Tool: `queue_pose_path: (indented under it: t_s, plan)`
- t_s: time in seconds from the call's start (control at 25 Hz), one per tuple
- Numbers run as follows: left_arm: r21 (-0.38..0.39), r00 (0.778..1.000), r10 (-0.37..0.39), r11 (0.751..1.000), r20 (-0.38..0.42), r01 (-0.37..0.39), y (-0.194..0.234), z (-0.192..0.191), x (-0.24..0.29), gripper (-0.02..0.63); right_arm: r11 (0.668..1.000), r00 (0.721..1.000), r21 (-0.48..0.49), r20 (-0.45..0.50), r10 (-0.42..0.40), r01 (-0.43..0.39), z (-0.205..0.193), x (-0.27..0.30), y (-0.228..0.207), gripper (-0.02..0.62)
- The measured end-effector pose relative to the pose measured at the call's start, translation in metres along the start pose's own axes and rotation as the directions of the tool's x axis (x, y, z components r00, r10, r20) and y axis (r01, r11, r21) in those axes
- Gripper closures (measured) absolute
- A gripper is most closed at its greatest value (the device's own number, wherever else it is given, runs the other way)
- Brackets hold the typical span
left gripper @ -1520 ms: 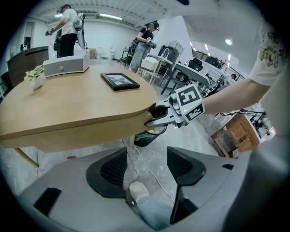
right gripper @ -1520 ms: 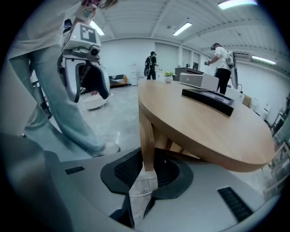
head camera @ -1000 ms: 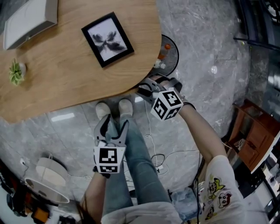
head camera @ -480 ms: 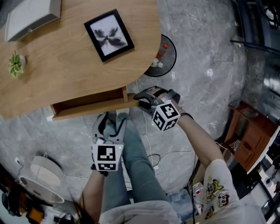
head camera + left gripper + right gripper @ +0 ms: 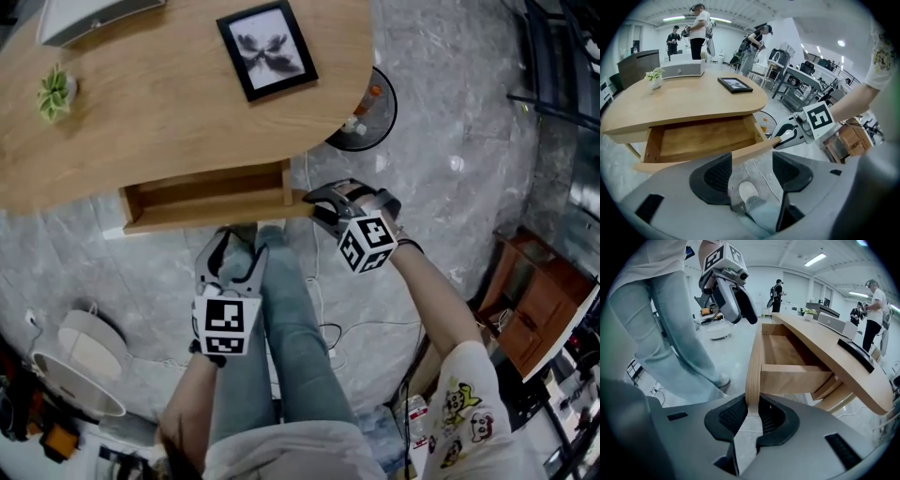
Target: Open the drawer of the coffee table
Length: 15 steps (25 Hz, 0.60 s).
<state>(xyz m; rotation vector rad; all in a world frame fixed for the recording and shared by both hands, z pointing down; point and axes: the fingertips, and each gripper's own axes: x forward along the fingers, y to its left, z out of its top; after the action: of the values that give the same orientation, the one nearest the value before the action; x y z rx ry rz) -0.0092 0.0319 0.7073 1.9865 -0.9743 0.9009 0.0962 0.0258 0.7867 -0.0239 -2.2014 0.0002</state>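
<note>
The wooden coffee table point(image 5: 187, 103) has its drawer point(image 5: 202, 192) pulled out toward me, and its bare inside shows. My right gripper point(image 5: 316, 201) is shut on the right end of the drawer front point(image 5: 753, 380), with the thin panel clamped between both pads. The same grip appears in the left gripper view, where the right gripper point(image 5: 783, 137) holds the drawer front point(image 5: 708, 158). My left gripper point(image 5: 234, 255) hangs open below the drawer over my legs, with nothing between its fingers. It touches nothing.
On the tabletop lie a black picture frame point(image 5: 267, 49), a small green plant point(image 5: 54, 92) and a white box point(image 5: 94, 19). A round dark base point(image 5: 367, 117) stands by the table's right end. A white round device point(image 5: 89, 361), floor cables point(image 5: 328, 337) and a wooden cabinet point(image 5: 539, 300) surround me.
The drawer was closed, then slid out further toward me, drawn by the right gripper clamped on its front. The left gripper shifted slightly and stayed open.
</note>
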Motion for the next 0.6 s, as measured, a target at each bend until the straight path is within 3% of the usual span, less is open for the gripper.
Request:
queue_pose_path:
  t_s: [0.32,0.6]
  plan:
    - [-0.008,1.0,0.012,1.0,0.011,-0.012,0.001,-0.003,-0.011,0.344,1.0,1.0,0.013,0.0,0.0,0.0,0.002,-0.001,0.001,0.534]
    - [-0.019,1.0,0.001,1.0,0.013,0.0,-0.008,-0.012,-0.006,0.345,0.998,0.999,-0.049,0.018,0.035,-0.034,0.003,-0.002,0.003,0.532]
